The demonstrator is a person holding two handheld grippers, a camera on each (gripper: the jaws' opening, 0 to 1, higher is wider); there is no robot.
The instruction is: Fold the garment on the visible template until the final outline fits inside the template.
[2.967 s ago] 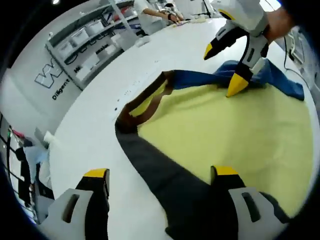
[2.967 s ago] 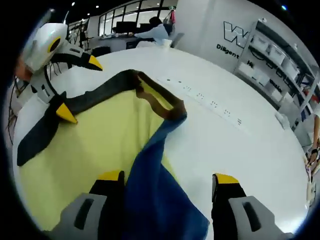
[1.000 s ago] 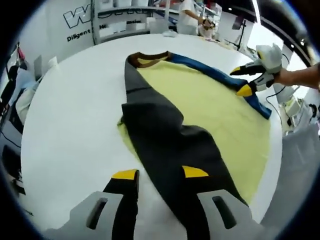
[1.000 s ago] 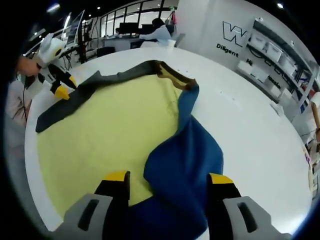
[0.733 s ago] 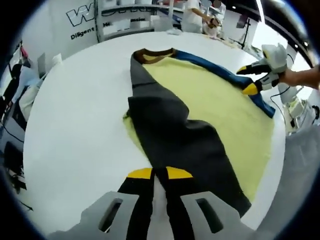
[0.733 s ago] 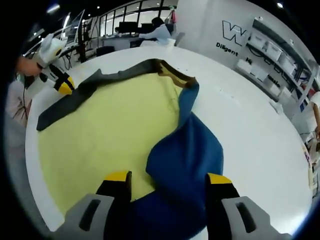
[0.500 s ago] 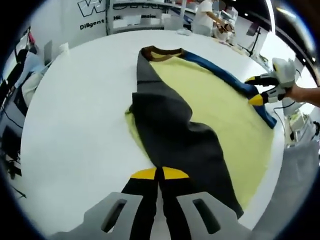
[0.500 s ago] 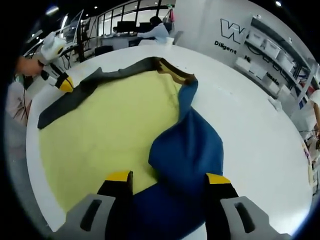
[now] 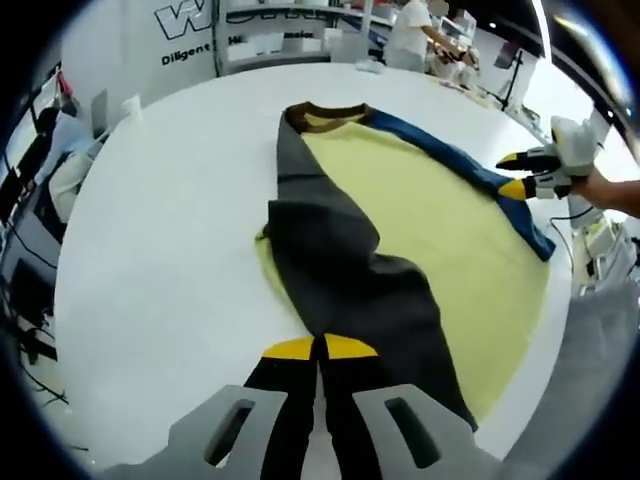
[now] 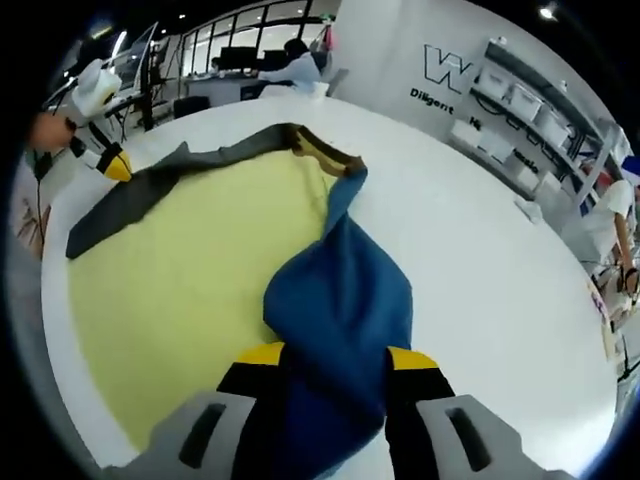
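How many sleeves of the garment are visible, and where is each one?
2. The dark grey sleeve runs along one side of the yellow body, shut in the left gripper. The blue sleeve lies along the opposite side, between the right gripper's jaws.

You're working on a round white counter [image 9: 150,240]. Flat on it lies the yellow template [image 9: 440,215], set toward the counter's near rim in the left gripper view. The garment [image 9: 340,260] lies on the template: its grey half runs along one edge of the template and spills a little past it onto the bare counter, its blue half [image 10: 340,290] runs along the opposite edge, and the brown collar [image 9: 320,108] sits at the template's far end. Beyond the collar, a row of small dark marks [image 10: 420,175] dots the counter.
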